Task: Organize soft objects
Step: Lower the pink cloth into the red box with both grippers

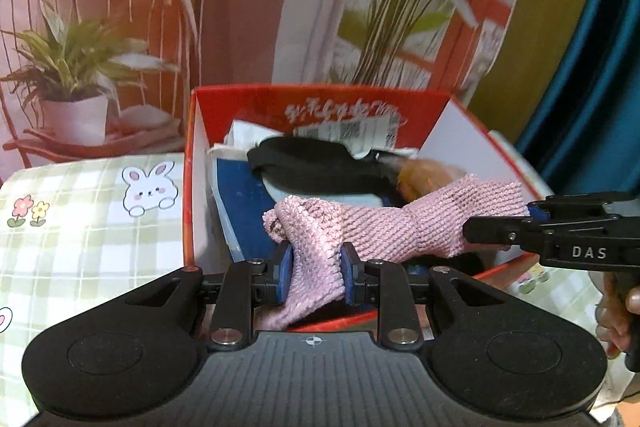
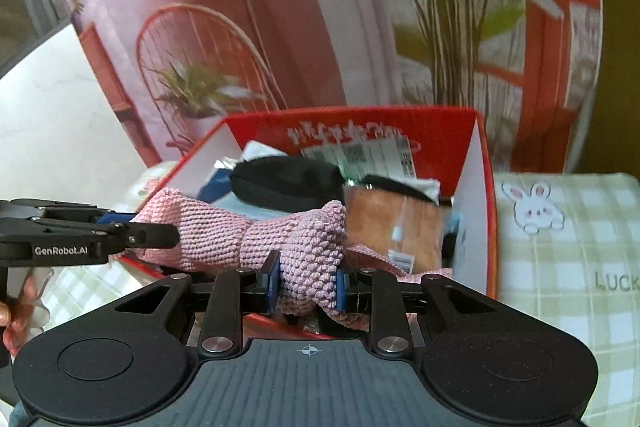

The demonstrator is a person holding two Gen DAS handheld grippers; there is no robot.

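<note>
Pink cloth (image 1: 384, 227): stretched above the red box (image 1: 192, 163), one end clamped in my left gripper (image 1: 314, 273), the other in my right gripper (image 2: 306, 285).

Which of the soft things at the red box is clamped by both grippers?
The pink knitted cloth, stretched between left gripper and right gripper; the black item lies loose inside the red box.

From my left gripper (image 1: 313, 277), the red box (image 1: 191, 187) at twelve o'clock is crowded: a black item (image 1: 304, 155) and an orange packet (image 1: 424, 175) fill its floor. The pink knitted cloth (image 1: 384, 223) spans its near rim. At nine o'clock the checked worktop (image 1: 80, 227) lies bare. My right gripper (image 1: 500, 231) blocks three o'clock.
</note>
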